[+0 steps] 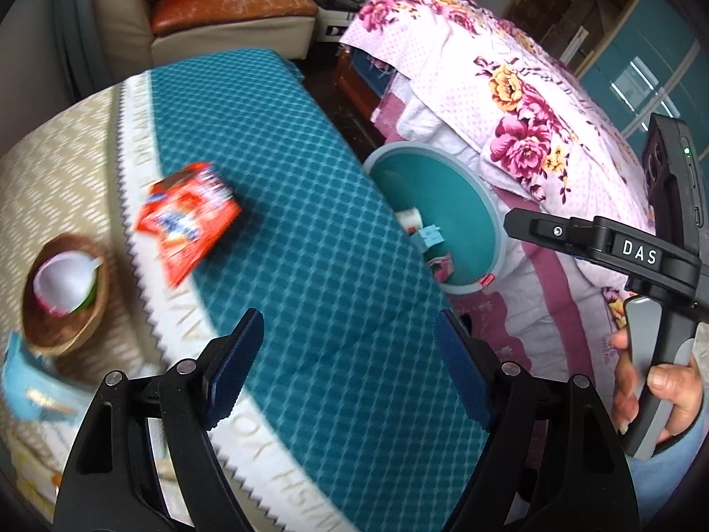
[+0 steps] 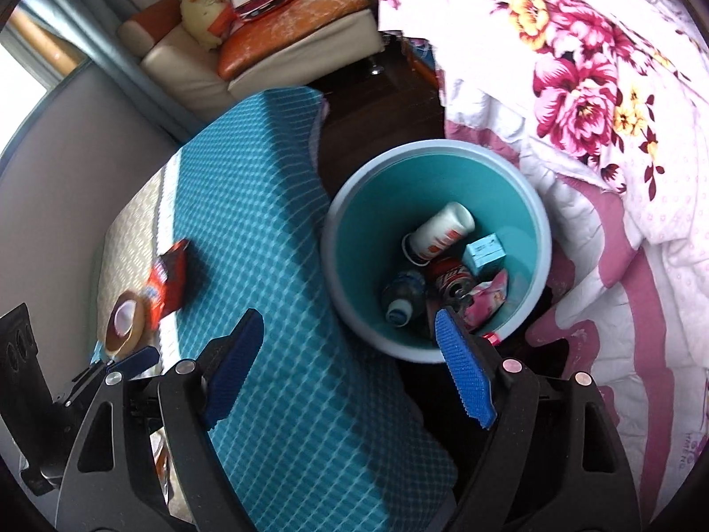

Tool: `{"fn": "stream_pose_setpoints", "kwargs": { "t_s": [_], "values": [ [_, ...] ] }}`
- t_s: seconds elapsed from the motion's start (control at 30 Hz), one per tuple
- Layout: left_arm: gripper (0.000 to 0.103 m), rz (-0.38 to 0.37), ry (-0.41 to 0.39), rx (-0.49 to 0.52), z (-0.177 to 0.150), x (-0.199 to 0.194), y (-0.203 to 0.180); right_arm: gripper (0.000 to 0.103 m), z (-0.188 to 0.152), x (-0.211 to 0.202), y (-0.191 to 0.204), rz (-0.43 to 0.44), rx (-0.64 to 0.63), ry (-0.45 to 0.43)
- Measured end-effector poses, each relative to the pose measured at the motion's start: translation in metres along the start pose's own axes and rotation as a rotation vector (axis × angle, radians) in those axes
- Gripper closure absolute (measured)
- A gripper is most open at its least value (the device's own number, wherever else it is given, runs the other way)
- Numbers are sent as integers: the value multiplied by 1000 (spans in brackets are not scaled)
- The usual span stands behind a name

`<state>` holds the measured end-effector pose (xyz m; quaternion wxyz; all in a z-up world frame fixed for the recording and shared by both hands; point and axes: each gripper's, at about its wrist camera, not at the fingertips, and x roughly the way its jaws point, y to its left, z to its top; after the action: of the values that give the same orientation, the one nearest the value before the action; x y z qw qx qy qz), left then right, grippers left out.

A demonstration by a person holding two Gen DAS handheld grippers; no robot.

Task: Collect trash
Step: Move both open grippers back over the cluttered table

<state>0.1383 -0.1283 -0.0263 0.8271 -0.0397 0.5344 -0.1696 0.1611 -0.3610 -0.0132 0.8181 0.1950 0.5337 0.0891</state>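
A red snack wrapper [image 1: 188, 217] lies on the teal tablecloth [image 1: 310, 221], with a coconut-shell bowl [image 1: 66, 292] and a blue packet [image 1: 31, 381] to its left. My left gripper [image 1: 350, 368] is open and empty above the table's near side. A teal trash bin [image 2: 436, 248] stands on the floor between table and bed, holding a white cup [image 2: 441, 230], a blue box [image 2: 485, 255], a red can [image 2: 452, 281], a bottle [image 2: 401, 297] and a pink wrapper [image 2: 487, 299]. My right gripper [image 2: 350, 368] is open and empty, above the bin's near rim. The wrapper also shows in the right wrist view [image 2: 170, 279].
A bed with a floral quilt [image 1: 509, 102] runs along the right. A sofa with orange cushions [image 1: 230, 4] stands at the back. The bin [image 1: 436, 221] sits tight against the table edge. The right gripper's body and the hand holding it [image 1: 656, 275] are at the right.
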Motion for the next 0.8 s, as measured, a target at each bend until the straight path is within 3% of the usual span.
{"fn": "stream_pose_setpoints", "kwargs": {
  "t_s": [0.33,0.63,0.8],
  "values": [
    [23,29,-37,-43,-41,-52,52,26,-27,-3,61,30,-118,46],
    [23,96,5,-57,-90,-84,107,26,-53,7,117,53,-226,115],
    [23,138,41,-33,-118,-85,119,26,-68,17,140,64,-272,163]
  ]
}}
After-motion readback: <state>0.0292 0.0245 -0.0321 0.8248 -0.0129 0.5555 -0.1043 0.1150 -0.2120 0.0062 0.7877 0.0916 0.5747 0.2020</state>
